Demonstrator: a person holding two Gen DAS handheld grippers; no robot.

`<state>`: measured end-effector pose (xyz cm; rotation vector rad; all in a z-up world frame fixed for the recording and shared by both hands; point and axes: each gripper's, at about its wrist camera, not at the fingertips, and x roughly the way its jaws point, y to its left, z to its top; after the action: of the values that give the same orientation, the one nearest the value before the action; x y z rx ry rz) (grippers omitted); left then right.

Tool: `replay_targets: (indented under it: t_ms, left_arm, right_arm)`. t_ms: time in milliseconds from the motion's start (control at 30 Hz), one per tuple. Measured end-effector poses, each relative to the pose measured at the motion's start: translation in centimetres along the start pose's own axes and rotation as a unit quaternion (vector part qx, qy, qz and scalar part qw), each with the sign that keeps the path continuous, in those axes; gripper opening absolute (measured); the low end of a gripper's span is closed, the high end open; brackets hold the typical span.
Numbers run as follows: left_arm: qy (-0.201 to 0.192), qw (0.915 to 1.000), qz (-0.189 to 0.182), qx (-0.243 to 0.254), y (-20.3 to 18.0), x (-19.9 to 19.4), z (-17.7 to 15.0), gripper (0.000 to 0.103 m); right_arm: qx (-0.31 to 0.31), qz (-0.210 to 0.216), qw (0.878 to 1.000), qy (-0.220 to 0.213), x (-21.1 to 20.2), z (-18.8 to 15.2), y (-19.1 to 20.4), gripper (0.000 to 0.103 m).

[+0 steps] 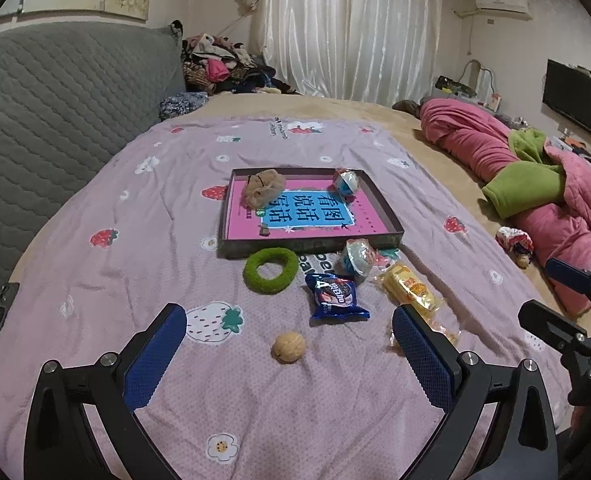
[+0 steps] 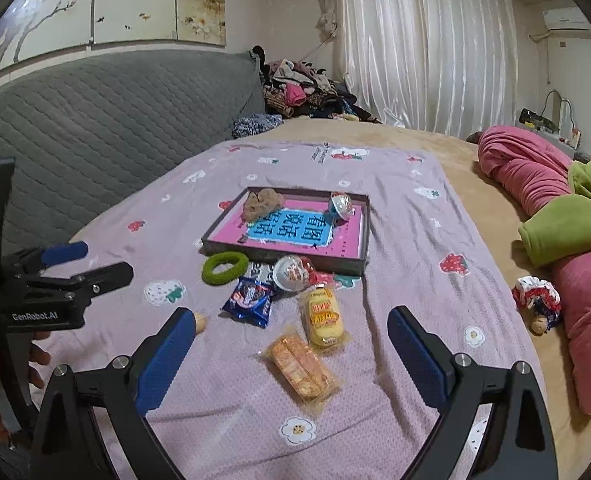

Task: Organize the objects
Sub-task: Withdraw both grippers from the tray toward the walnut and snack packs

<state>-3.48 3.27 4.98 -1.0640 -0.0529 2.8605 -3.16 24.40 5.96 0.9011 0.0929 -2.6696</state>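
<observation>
Left gripper (image 1: 289,330): fingers gaping wide, holding nothing, hovering near walnut (image 1: 289,347).
Right gripper (image 2: 291,334): fingers spreading wide, empty, over orange snack packet (image 2: 300,365).

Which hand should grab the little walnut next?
Left, probably. The walnut lies straight ahead of the open left hand-held gripper, between its fingers. From the right hand-held gripper it peeks out far to the left, behind its left finger.

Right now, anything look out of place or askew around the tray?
Nothing is spilled or damaged. The tray holds only a beige cloth bundle and one capsule toy. The green ring, second capsule, blue cookie packet, yellow snack, walnut and orange cracker pack lie loose in front of it.
</observation>
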Motion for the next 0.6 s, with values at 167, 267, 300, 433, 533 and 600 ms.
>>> replay_targets:
  t_ms: [167,267,300,433,533,600]
  left_arm:
    - [0.021,0.9998,0.003,-0.001,0.7,1.5,-1.2,0.103]
    - [0.035,0.9994,0.003,-0.004,0.9,2.7,-2.1,0.103]
    - [0.039,0.9992,0.001,-0.004,0.9,3.0,-2.3,0.103]
    - [0.049,0.9988,0.002,0.003,0.5,4.0,-3.0,0.103]
    - [0.058,0.9983,0.001,0.006,0.4,5.0,-3.5,0.103]
    - [0.064,0.9979,0.001,0.012,0.2,5.6,-3.8,0.103]
  right_arm:
    - [-0.008,-0.009,1.000,0.018,1.0,-1.2,0.0,0.097]
    - [-0.011,-0.016,0.999,0.028,1.9,-1.8,-0.1,0.097]
    - [-0.012,-0.017,0.999,0.033,2.3,-2.1,-0.1,0.097]
    - [-0.035,-0.032,0.998,0.044,3.5,-2.9,0.6,0.097]
    - [-0.057,-0.035,0.996,0.051,4.6,-3.6,1.2,0.097]
    - [-0.067,-0.040,0.995,0.066,5.7,-4.1,1.4,0.097]
